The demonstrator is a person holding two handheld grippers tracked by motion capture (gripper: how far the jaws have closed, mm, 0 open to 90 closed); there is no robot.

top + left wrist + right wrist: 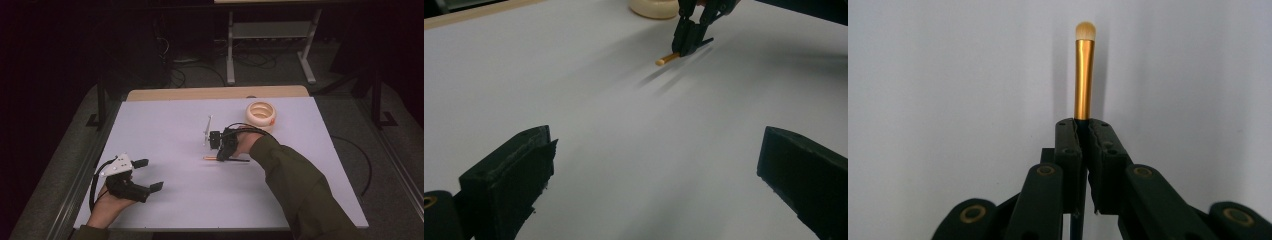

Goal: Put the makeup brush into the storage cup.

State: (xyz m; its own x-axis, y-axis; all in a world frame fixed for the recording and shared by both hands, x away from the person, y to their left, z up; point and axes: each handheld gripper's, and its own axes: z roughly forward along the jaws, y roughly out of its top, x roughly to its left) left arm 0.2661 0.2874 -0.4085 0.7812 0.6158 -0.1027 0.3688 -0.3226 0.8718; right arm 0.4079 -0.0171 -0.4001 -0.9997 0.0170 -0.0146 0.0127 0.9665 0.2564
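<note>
The right gripper [1082, 131] is seen in its own view clamped on a slim makeup brush with a gold metal ferrule and a small tan tip [1084, 75], the jaws pressed together around the dark handle. From the high view, the brush [211, 158] is shown lying low over the white table [165, 130], near a cream, ring-shaped container [260, 114] and a thin grey metal tool [207, 130]. The left gripper [149, 175], well apart from the container, is held with its jaws spread wide over bare tabletop.
</note>
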